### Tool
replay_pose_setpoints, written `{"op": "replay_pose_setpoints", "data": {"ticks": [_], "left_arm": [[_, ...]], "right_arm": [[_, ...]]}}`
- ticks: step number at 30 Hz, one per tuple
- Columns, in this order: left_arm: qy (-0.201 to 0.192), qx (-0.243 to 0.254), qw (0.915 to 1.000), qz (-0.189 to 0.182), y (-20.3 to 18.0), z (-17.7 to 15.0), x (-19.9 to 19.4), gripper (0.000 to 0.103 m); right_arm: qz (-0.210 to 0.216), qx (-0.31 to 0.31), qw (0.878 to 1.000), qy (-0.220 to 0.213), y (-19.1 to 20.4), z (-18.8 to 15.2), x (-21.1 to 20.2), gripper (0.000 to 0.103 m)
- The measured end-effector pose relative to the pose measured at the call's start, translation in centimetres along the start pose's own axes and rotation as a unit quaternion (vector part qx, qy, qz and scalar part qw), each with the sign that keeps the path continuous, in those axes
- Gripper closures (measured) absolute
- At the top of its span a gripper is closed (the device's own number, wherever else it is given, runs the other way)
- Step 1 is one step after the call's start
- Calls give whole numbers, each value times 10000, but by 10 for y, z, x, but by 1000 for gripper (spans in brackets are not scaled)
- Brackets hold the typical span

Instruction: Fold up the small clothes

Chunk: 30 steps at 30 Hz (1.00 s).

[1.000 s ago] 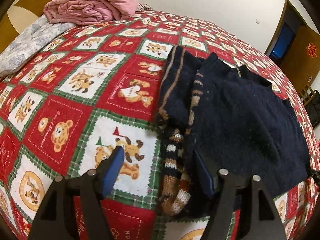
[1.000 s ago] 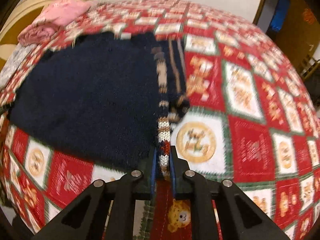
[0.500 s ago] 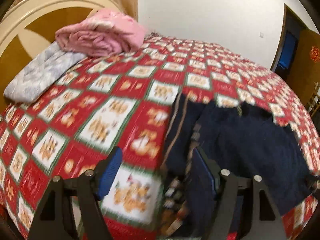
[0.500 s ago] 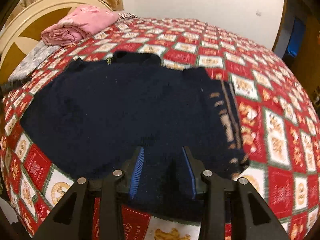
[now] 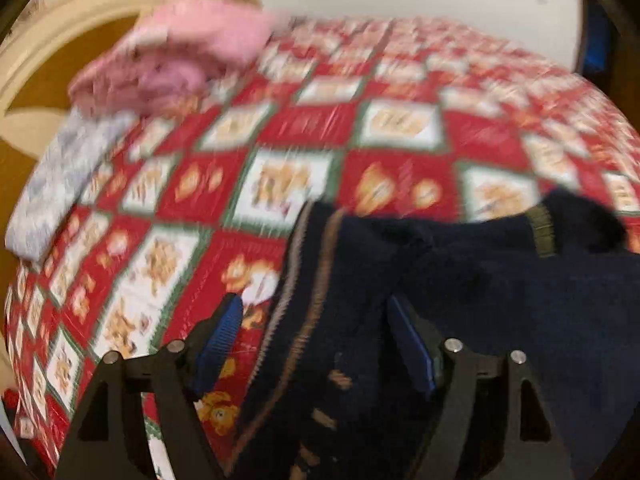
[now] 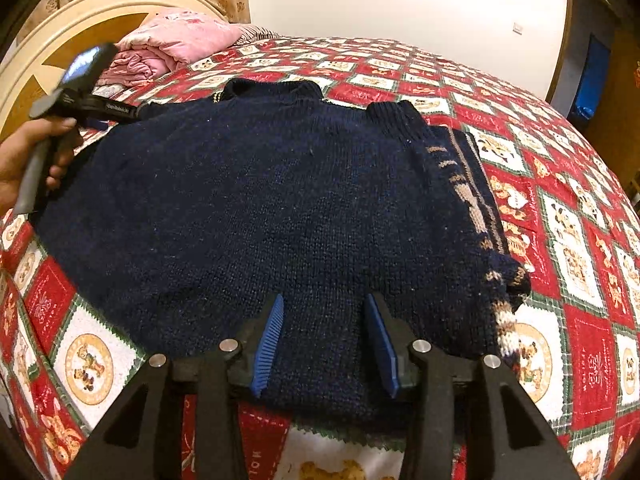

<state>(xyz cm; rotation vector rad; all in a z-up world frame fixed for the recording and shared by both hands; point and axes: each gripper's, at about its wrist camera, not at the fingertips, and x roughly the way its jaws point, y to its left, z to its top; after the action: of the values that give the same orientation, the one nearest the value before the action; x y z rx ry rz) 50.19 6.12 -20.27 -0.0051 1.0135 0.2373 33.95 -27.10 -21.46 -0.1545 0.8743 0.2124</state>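
Note:
A small navy knit sweater (image 6: 260, 208) lies flat on the red teddy-bear quilt (image 6: 568, 240), collar away from me, with a brown-patterned sleeve (image 6: 476, 208) folded in along its right side. My right gripper (image 6: 324, 320) is open and empty, jaws apart just above the sweater's near hem. My left gripper (image 5: 316, 320) is open and empty over the sweater's (image 5: 500, 300) left edge, where a striped sleeve (image 5: 304, 300) lies; this view is blurred. The left tool and the hand holding it show in the right wrist view (image 6: 68, 96) at the sweater's far left corner.
A folded pink blanket (image 6: 176, 44) and a grey pillow (image 5: 60, 176) lie at the head of the bed by the cream headboard (image 6: 48, 40). A wall and a dark doorway (image 6: 592, 76) stand beyond the bed on the right.
My right gripper let go of the striped sleeve, opened and moved left over the sweater's hem. My left gripper stayed open and swung up along the sweater's left side toward the collar.

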Motion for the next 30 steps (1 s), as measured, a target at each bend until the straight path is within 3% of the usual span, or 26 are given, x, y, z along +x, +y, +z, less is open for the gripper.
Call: {"op": "replay_pose_setpoints", "data": {"ticks": [2,5,8,14,20,30], "left_arm": [[-28,-356,9993,97,17,0,6,0],[-63,-529,9983,-230,27,-8,1,7],[-336,-672,9962,-438,42,-28,-27,9],[-785,-366,9950,-507,49,-71,-68,9],[-727,26,9958,-549,40,-93,-59,9],[-587,-120,9942,-890,47,-104,-49,6]], "right_arm": [[14,8,10000,24,0,1,0,58],[-65,54,9999,61,2,6,-6,58],[-54,89,9995,-299,12,13,-22,58],[186,-559,9974,-426,70,31,-20,58],[190,-769,9968,-130,97,23,0,58],[208,-566,9982,-21,90,11,10,55]]}}
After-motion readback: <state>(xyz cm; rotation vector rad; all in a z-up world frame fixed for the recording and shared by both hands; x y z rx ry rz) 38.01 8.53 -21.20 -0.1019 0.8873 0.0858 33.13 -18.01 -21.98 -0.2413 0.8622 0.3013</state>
